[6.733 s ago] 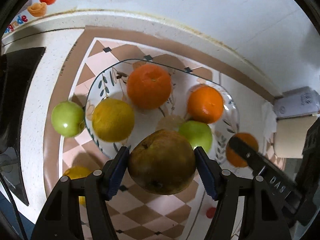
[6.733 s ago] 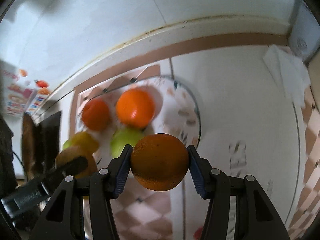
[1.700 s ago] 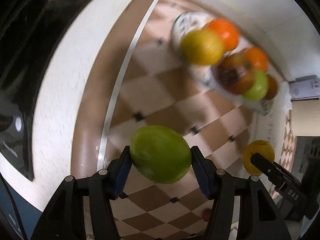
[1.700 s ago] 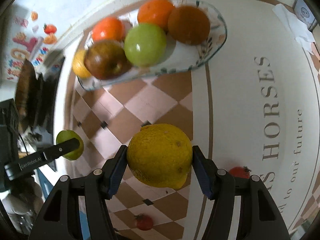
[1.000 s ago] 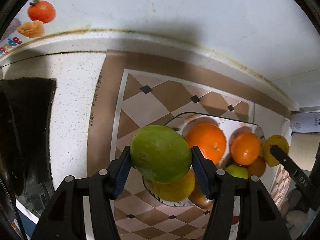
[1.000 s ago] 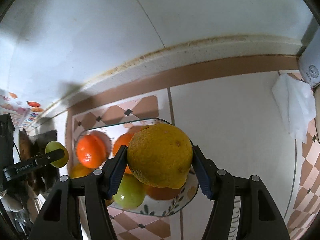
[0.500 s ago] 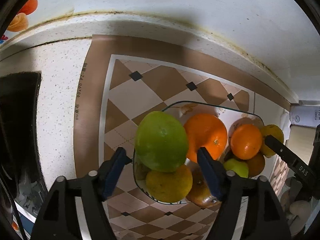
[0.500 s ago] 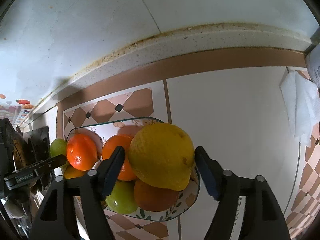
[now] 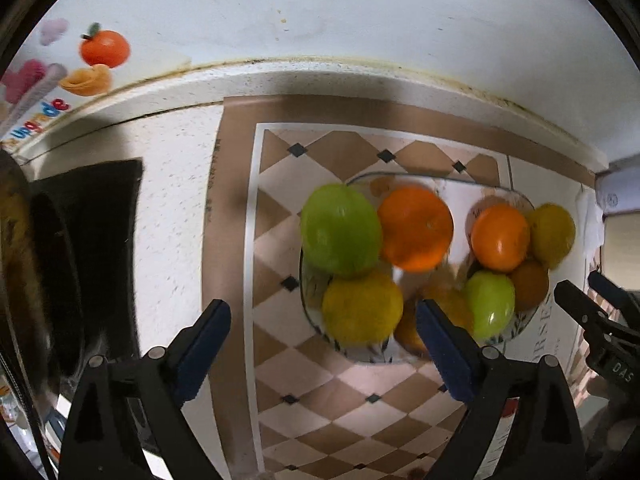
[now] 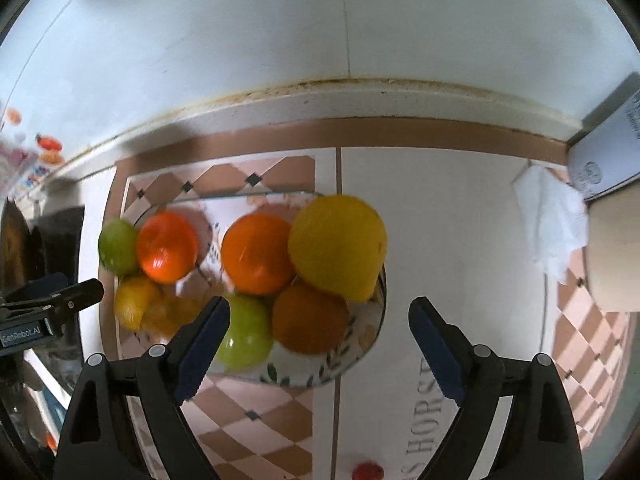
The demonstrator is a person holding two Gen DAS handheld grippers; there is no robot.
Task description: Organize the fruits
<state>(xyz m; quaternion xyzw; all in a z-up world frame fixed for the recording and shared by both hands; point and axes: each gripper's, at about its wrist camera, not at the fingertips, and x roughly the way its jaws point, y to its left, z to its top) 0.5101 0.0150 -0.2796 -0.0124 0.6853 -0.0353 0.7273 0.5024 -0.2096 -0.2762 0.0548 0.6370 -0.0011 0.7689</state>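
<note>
The glass plate (image 9: 520, 322) now carries the whole pile of fruit, and it sits on the checked tile of the counter (image 9: 176, 216) near the wall. The big green fruit (image 9: 340, 234) rests on the plate's left rim, leaning on the yellow citrus (image 9: 362, 306) below it and touching the large orange (image 9: 416, 228). At the opposite end, the big yellow citrus (image 10: 338, 246) perches high against a smaller orange (image 10: 258, 254) and a darker orange (image 10: 310, 318), partly overhanging the rim.

Half a second ago each of those two was between its gripper's pads; a second ago both were squeezed tight. Now the left gripper (image 9: 323, 338) stands spread wide with nothing between its blue pads, drawn back short of the plate, and the right gripper (image 10: 319, 334) is likewise wide apart and empty.

So both releases are done, and no loose fruit shows on the counter in either view, which suggests the gathering is at or near its end. The two newcomers sit on top of others near the rim, so either could roll off.
</note>
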